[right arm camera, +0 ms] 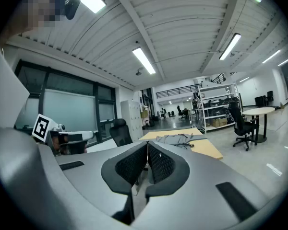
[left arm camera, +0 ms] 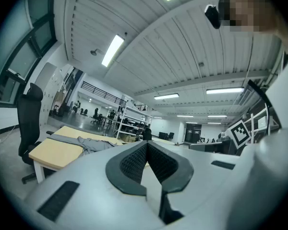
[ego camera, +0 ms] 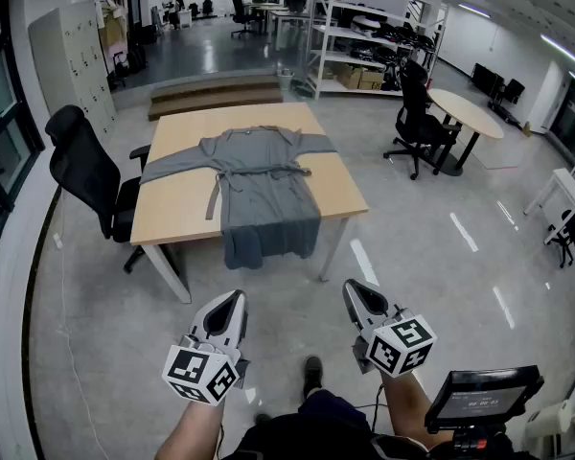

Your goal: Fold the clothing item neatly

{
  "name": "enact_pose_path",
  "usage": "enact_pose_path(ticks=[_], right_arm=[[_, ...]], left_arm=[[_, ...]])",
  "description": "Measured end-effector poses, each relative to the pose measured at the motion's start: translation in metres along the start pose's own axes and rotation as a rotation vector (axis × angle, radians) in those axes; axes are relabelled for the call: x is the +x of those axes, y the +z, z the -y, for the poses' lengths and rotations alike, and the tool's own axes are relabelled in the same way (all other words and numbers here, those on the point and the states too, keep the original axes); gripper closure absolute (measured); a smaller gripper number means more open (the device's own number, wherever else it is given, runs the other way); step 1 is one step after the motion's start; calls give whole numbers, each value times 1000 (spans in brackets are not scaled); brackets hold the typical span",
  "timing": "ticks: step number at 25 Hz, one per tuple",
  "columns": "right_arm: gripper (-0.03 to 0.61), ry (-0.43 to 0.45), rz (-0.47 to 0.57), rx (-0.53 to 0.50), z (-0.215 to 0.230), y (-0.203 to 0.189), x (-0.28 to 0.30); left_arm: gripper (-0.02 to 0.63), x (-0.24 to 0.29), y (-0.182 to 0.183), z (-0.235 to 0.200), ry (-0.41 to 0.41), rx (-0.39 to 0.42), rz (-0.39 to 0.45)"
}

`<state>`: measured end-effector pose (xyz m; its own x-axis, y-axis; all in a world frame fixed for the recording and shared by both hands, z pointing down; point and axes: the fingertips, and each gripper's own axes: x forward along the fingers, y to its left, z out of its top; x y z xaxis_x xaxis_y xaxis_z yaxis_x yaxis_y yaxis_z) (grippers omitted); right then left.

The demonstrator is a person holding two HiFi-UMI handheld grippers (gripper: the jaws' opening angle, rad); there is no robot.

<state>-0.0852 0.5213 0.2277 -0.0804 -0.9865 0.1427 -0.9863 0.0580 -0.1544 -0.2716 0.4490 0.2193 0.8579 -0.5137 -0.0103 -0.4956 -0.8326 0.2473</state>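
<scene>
Grey garment, soft, matte and robe-like with a thin belt tied at the waist, lies flat on the table, a pale wooden rectangle on white legs. Its long axis runs from the table's far edge to its near edge, with the collar far, the sleeves spread sideways and the hem drooping over the near edge. The left gripper and right gripper hover well short of the table, each with jaws pressed together on nothing.
</scene>
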Motion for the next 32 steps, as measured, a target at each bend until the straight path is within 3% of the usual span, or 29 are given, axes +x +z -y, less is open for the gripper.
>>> enact_pose_path(ticks=[3, 11, 17, 25, 32], right_arm=[[571, 11, 7, 10, 20, 4, 17], [571, 16, 45, 16, 136, 41, 90], [571, 70, 64, -13, 182, 64, 135], [571, 102, 53, -11, 212, 73, 202], [571, 47, 49, -5, 231, 83, 282]], left_arm=[[615, 27, 1, -3, 1, 9, -5], [615, 168, 20, -13, 12, 45, 15], [615, 230, 25, -29, 54, 60, 28], [615, 288, 32, -75, 94, 52, 17], [615, 347, 46, -137, 47, 38, 26]])
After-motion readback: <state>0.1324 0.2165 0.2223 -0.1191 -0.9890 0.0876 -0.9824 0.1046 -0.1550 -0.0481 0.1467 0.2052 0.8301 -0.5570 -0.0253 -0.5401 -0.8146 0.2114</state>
